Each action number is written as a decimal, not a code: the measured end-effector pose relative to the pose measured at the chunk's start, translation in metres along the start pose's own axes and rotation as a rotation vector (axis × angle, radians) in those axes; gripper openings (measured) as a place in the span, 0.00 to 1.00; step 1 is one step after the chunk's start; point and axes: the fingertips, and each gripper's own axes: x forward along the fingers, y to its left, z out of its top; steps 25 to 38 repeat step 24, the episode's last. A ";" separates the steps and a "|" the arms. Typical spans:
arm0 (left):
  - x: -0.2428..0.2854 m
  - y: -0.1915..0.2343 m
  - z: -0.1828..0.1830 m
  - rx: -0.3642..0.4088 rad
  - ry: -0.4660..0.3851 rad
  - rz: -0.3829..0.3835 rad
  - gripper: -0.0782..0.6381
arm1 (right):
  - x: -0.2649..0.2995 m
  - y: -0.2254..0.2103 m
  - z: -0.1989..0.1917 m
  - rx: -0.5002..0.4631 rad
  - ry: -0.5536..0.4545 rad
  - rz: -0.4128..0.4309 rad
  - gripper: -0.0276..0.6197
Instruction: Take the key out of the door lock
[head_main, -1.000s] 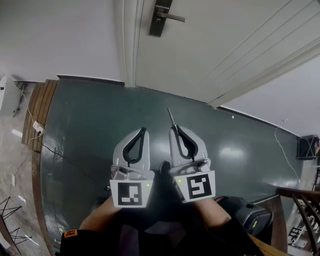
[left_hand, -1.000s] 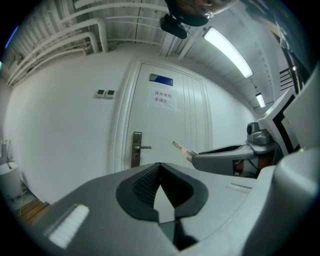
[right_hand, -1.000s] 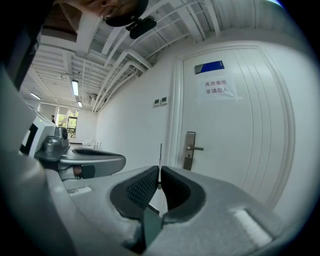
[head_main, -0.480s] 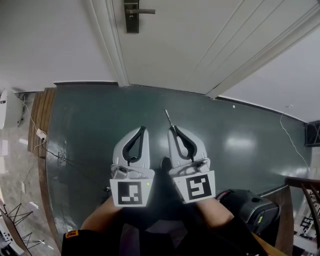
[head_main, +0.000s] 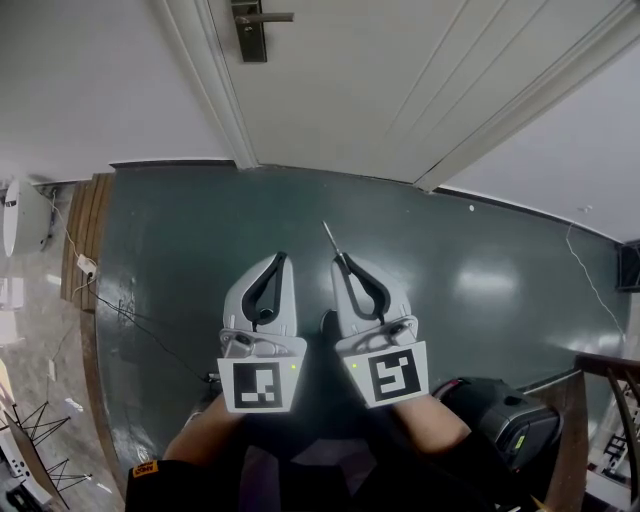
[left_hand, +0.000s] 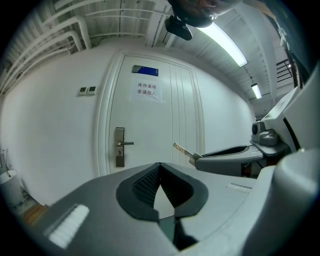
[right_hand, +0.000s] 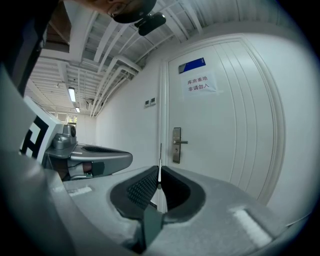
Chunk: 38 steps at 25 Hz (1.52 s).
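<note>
Left tool (head_main: 279, 258) closed empty, right tool (head_main: 343, 260) pinching key (head_main: 329, 237), side by side

Left tongs (head_main: 281, 258) and right tongs (head_main: 341, 260) are pale grey (black-padded inside), each bearing 1 black-and-white marker cube (head_main: 260, 386).

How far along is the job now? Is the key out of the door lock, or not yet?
Done: the key is out of the door lock and is well away from the door. In hand: the right gripper is shut on the key, whose blade sticks out past the tips. The left gripper is shut and empty. Left: nothing of the removal itself, as far as I can see.
</note>
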 end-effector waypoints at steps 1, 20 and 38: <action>0.000 -0.001 0.000 0.000 -0.001 0.002 0.13 | -0.001 -0.001 0.000 -0.003 0.001 0.001 0.07; -0.006 0.012 0.002 -0.026 -0.021 0.010 0.13 | 0.005 0.009 0.002 -0.012 -0.009 -0.005 0.06; -0.012 0.015 0.002 -0.022 -0.021 0.002 0.13 | 0.003 0.015 0.004 -0.016 -0.012 -0.011 0.07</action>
